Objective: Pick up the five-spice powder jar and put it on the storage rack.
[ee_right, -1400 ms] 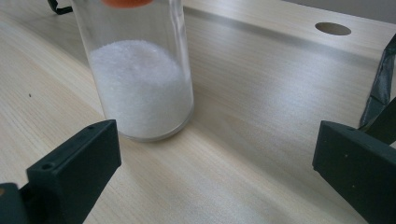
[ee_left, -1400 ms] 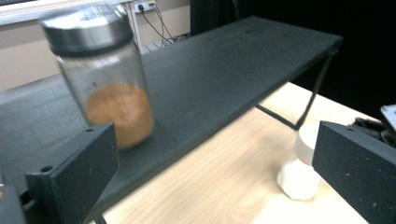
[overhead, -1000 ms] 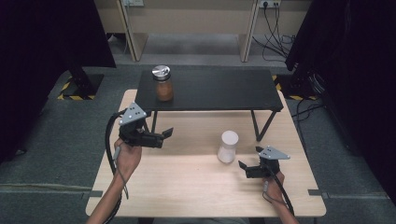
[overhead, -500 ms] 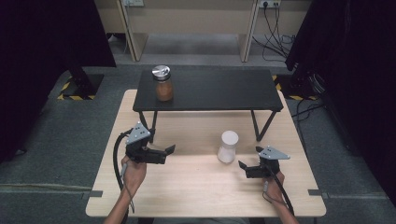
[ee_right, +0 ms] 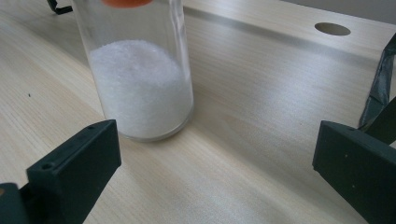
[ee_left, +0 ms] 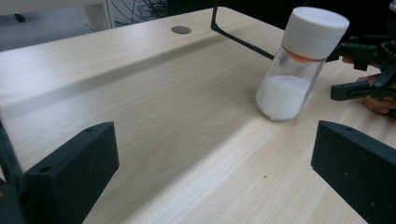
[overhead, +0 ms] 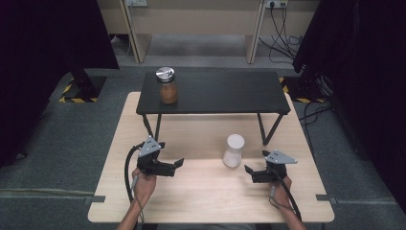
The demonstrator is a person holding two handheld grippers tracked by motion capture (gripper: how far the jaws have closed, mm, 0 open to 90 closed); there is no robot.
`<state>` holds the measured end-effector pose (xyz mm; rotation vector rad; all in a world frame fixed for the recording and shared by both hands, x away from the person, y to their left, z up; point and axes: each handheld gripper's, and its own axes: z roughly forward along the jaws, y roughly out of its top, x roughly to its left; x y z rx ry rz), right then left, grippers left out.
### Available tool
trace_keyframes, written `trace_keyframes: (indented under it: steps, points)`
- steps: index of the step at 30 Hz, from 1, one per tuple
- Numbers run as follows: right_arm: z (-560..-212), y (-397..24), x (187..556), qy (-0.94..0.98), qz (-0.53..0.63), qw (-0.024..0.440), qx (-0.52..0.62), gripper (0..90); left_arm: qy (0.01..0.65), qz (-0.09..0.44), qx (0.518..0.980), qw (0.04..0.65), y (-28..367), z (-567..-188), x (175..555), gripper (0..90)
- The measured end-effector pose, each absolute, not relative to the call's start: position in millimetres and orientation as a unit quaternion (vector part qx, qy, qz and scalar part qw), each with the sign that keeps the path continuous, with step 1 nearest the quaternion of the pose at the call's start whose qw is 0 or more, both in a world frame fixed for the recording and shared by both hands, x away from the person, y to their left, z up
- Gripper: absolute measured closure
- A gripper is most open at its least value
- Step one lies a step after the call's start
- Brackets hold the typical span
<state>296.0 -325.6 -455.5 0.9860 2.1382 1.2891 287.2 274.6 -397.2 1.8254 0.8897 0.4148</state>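
So the clear jar with the white cap [overhead: 233, 150] is standing upright on the wooden bench [overhead: 206, 191], roughly a third full of white grains, just in front of the little black shelf's [overhead: 225, 91] right legs. Both hand-held grippers are sitting low over the bench on either side of it.

The right hand-held gripper [overhead: 249, 173] is pointing at the jar from just beside it, jaws spread wide with nothing between them. In the right gripper view the jar [ee_right: 140, 79] is sitting close in front of the left jaw, not touching either one.

The left hand-held gripper [overhead: 176, 166] is hanging further off to the jar's left, jaws also wide apart and empty. In the left gripper view the jar [ee_left: 299, 70] is showing up towards the right, with the other hand-held gripper [ee_left: 369, 70] behind it.

Up on the black shelf, a brown jar with a silver lid [overhead: 167, 85] is standing near the left end.
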Motion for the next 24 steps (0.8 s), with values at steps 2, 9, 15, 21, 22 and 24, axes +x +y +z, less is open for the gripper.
trace_keyframes:
  steps: [2,9,15,21,22,24]
  points:
    - [-456,-326,296,0.776,0.468,0.227,0.358,1.1,0.372,0.173,0.758,0.507,274,-402,287,0.1]
    - [-456,-326,296,0.776,0.468,0.227,0.357,1.0,0.379,0.172,0.755,0.506,277,-419,288,0.0]
    - [-456,-326,296,0.776,0.468,0.227,0.357,1.1,0.383,0.172,0.752,0.508,280,-433,289,0.1]
    - [-456,-326,296,0.776,0.469,0.226,0.356,1.0,0.381,0.174,0.754,0.506,281,-445,291,0.0]
    - [-456,-326,296,0.776,0.468,0.226,0.356,1.1,0.38,0.176,0.753,0.507,280,-448,291,0.0]
    - [-456,-326,296,0.777,0.468,0.226,0.355,1.1,0.379,0.176,0.756,0.503,280,-453,292,0.0]
